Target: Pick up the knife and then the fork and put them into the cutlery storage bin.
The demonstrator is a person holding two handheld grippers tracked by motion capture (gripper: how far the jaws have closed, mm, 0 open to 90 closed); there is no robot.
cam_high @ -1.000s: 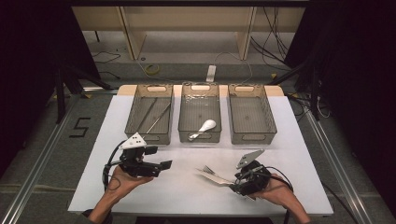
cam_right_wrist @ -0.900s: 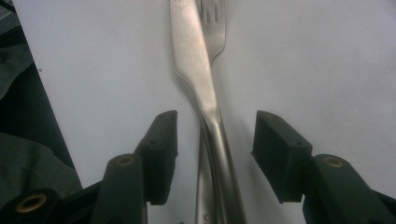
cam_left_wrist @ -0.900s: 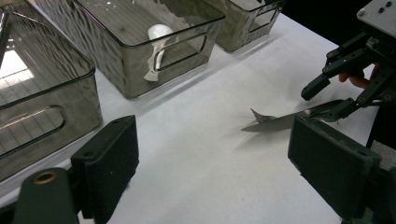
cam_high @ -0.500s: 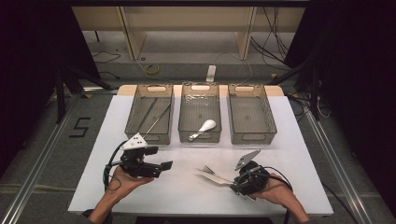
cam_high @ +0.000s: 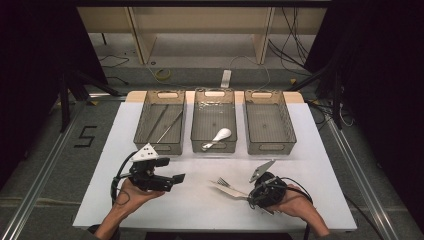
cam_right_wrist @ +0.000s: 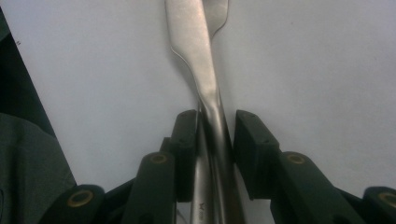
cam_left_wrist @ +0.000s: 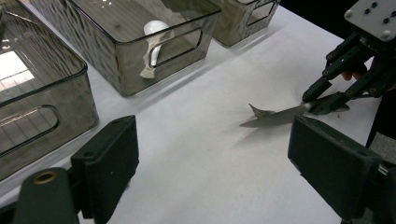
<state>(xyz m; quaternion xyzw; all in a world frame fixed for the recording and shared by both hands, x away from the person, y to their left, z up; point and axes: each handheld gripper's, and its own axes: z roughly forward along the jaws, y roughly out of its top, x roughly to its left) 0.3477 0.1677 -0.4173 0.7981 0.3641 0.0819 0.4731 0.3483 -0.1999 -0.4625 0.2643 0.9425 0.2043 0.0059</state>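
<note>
A metal knife [cam_high: 231, 190] and fork [cam_high: 223, 182] lie together on the white table [cam_high: 200, 210], right of centre and pointing left. My right gripper [cam_high: 250, 193] sits at their handle ends. In the right gripper view its pads [cam_right_wrist: 184, 140] press against both handles, with the knife [cam_right_wrist: 191, 42] lying over the fork [cam_right_wrist: 220, 11]. My left gripper [cam_high: 175, 169] is held at the front left, open and empty. From the left gripper view [cam_left_wrist: 219, 163] its jaws stand wide apart, and the knife [cam_left_wrist: 275, 116] and the right gripper [cam_left_wrist: 322, 98] show beyond them.
Three clear bins stand in a row at the back. The left bin [cam_high: 161, 148] holds thin sticks [cam_high: 167, 125], the middle bin [cam_high: 214, 149] a white spoon [cam_high: 220, 136], and the right bin [cam_high: 270, 151] nothing I can see. Bare table lies between the grippers.
</note>
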